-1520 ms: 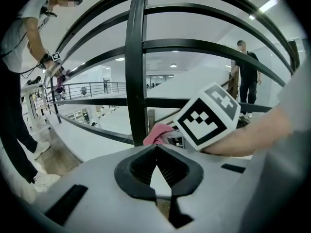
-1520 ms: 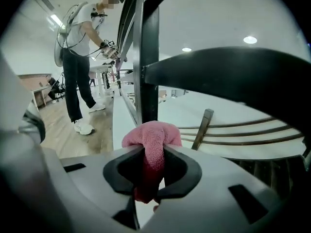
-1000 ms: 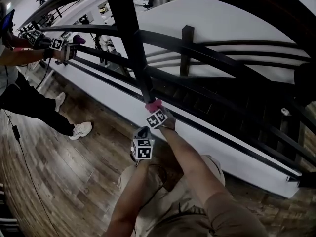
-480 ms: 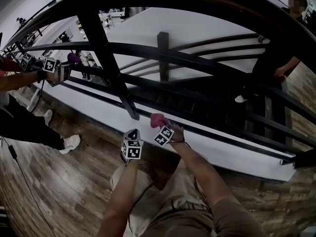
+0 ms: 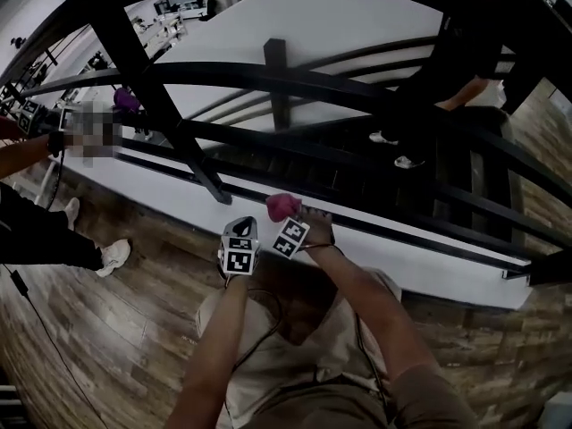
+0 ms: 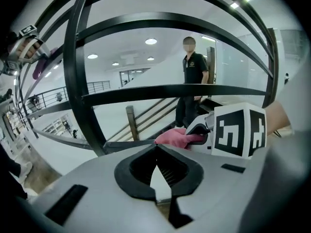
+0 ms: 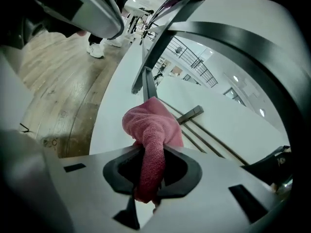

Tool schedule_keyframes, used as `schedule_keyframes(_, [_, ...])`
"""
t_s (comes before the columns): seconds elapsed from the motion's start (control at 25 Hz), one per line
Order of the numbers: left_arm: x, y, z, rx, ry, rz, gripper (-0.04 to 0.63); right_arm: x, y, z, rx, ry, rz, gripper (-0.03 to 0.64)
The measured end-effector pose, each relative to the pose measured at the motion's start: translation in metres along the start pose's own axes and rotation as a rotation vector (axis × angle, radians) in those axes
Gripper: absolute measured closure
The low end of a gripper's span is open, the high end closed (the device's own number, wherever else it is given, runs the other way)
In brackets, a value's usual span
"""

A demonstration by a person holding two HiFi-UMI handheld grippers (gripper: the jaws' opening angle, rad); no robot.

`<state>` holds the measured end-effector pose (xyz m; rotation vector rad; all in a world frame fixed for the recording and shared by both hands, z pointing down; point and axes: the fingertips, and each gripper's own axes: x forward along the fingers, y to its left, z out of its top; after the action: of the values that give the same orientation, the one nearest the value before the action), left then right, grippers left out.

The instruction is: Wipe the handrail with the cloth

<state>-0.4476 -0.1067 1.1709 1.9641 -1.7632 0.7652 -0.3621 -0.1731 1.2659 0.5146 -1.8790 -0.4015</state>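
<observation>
Wood-plank flooring runs up to a dark railing above a stairwell. Right gripper [image 7: 150, 152] is clenched on the pink cloth [image 7: 151, 130]. The cloth's long axis follows the jaws, its wad poking forward toward the far bars and its tail trailing back, probably so the wad leads as a wiping pad. Left gripper [image 6: 156, 149], jaws together on nothing, sits just left, seemingly spare. The cloth sits low, well below the handrail [image 5: 54, 21], apparently touching no bar.

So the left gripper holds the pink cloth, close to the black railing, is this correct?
Not the left: the right gripper holds the pink cloth, close to the black railing. The right gripper view shows it pinched between those jaws; the left gripper is shut, empty.
</observation>
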Motion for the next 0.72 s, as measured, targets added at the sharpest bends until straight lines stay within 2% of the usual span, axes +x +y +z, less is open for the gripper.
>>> schedule_keyframes(0.2, [0.01,-0.05,0.02,0.112,-0.007,-0.072,0.578,-0.023,-0.012,-0.071,0.007,0.08,0.066,0.546])
schedule_keyframes(0.36, [0.016,-0.095,0.039,0.135,-0.031,-0.145,0.578,-0.046,-0.019,-0.137,0.004,0.122,0.095,0.546])
schedule_keyframes(0.48, [0.018,-0.145,0.046,0.162,-0.036,-0.209,0.578,-0.067,-0.024,-0.191,0.031,0.163,0.117,0.546])
schedule_keyframes(0.6, [0.022,-0.196,0.059,0.221,-0.047,-0.271,0.578,-0.084,-0.034,-0.241,0.055,0.194,0.112,0.546])
schedule_keyframes(0.72, [0.027,-0.243,0.072,0.26,-0.063,-0.335,0.578,-0.1,-0.042,-0.288,0.14,0.235,0.124,0.546])
